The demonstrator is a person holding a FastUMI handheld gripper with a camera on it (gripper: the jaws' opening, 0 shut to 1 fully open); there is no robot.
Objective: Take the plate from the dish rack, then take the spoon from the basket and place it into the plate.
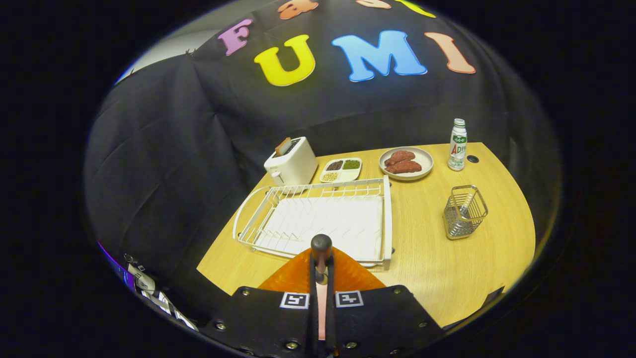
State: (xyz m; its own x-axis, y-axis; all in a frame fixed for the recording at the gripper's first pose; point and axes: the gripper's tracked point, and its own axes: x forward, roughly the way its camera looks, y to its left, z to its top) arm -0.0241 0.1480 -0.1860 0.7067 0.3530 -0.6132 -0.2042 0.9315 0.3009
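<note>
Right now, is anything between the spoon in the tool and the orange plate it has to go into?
Nothing visible stands in the way. The tool is shut on the spoon, and the orange plate lies just ahead of its fingers, on the near side of the dish rack. The basket stands apart.

Gripper-mounted fisheye looks down from above the table's [427,278] near edge toward the wall.

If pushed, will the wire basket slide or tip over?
The basket looks empty and is thin wire, so it is probably light and would slide easily on the smooth table. It stands fairly tall, so a high push might tip it. The gripper is shut on the spoon, over the plate.
</note>
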